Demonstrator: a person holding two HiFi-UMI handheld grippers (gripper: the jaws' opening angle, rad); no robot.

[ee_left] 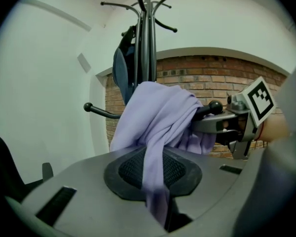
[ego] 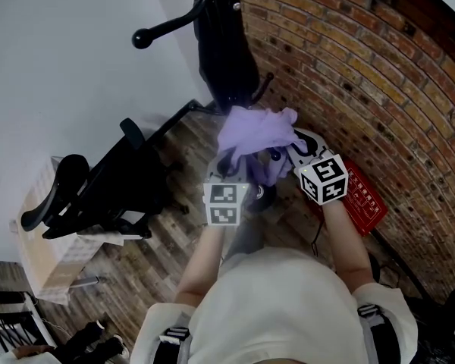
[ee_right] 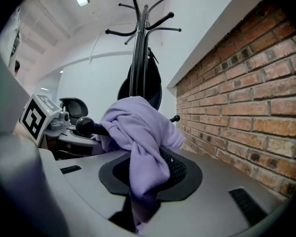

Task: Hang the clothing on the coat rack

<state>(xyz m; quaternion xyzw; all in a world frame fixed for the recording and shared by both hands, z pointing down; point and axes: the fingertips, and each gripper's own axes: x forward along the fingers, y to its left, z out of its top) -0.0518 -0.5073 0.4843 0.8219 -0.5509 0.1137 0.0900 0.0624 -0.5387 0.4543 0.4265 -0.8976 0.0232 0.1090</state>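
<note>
One lilac garment [ego: 259, 133], bunched with no clear long axis, stretches side to side just before one black coat rack [ego: 221, 44], with two grippers clamped on its folds, the left gripper [ee_left: 157, 181] and the right gripper [ee_right: 147, 174].

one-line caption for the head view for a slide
Left gripper and right gripper hold a lilac garment at the coat rack.

Legible text: none.
White print on the red panel [ego: 362, 192], right of the frame, is too small to read.
</note>
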